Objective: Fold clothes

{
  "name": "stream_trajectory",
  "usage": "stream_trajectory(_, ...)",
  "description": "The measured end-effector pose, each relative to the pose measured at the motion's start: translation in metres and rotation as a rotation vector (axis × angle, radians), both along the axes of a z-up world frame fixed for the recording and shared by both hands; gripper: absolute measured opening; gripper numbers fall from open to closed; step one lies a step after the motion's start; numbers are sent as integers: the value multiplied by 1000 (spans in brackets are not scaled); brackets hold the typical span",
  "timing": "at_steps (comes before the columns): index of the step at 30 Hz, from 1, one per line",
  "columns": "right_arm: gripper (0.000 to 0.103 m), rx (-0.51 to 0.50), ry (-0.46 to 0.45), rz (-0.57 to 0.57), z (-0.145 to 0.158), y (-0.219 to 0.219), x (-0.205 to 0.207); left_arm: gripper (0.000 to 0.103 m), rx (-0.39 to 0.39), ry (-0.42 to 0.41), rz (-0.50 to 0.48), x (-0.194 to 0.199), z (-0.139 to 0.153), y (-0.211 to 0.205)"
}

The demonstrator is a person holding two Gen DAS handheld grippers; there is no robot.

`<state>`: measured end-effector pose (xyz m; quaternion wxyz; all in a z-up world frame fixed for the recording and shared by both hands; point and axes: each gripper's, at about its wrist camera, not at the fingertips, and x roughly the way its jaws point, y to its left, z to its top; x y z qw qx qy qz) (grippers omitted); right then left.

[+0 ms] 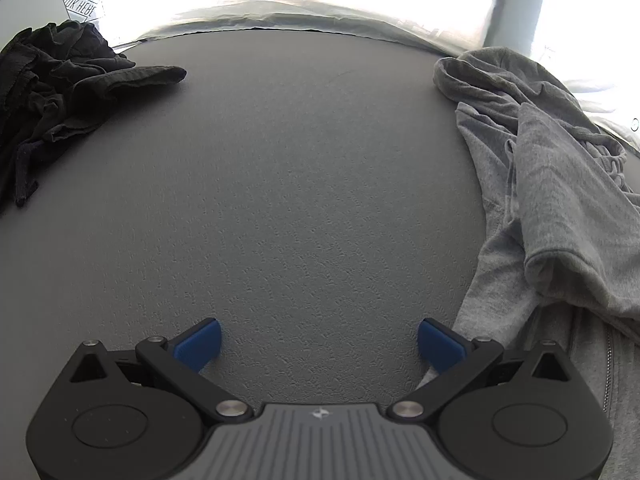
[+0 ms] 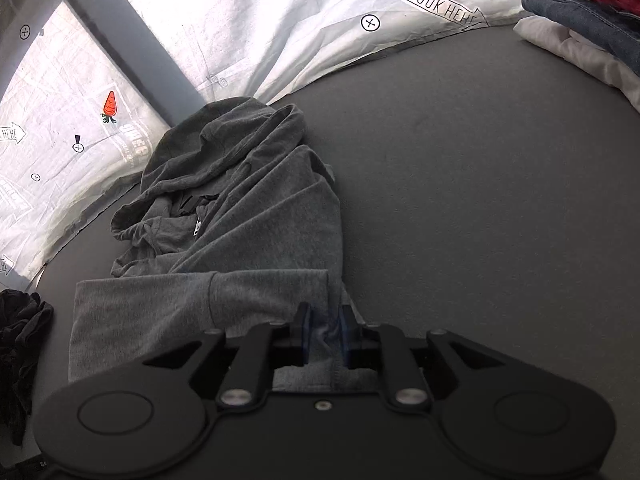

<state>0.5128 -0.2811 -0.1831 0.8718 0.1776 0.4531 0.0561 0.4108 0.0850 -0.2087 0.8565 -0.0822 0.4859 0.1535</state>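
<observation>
Lying rumpled on the dark grey bench (image 2: 460, 168), the grey hoodie (image 2: 240, 200) fills the left half of the right wrist view, its hood toward 11 o'clock near the white printed sheet (image 2: 280, 20) that edges the bench. 1 sleeve is folded across the body toward 9 o'clock, and the hem reaches down to 6 o'clock. The right claw (image 2: 323, 332) sits over that hem with its 2 fingers only slightly apart; a fold of grey fabric stands in the narrow gap between them, and whether the pads press on it I cannot tell. At 8 o'clock in the same view lies a crumpled black garment (image 2: 20, 340), touching nothing else. At 2 o'clock, a stack of folded clothes (image 2: 580, 12) rests on the bench, dark blue and red pieces above a white 1.

From the left wrist view, the left claw (image 1: 319, 344) hangs over bare bench with its blue pads (image 1: 198, 344) wide apart and nothing between them. Its right finger is just beside the hoodie's edge, which runs along the frame from 1 o'clock to 5 o'clock. The black garment sits at 10 o'clock, well apart from the hoodie.
</observation>
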Motion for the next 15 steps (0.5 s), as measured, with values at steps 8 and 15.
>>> stream_trajectory(8, 64, -192, -24, 44, 14, 5, -1, 103, -7, 11, -20, 3, 2, 1)
stream_trajectory(15, 94, -308, -128, 91, 44, 9, 10, 103, -133, -119, -76, 24, 33, 18)
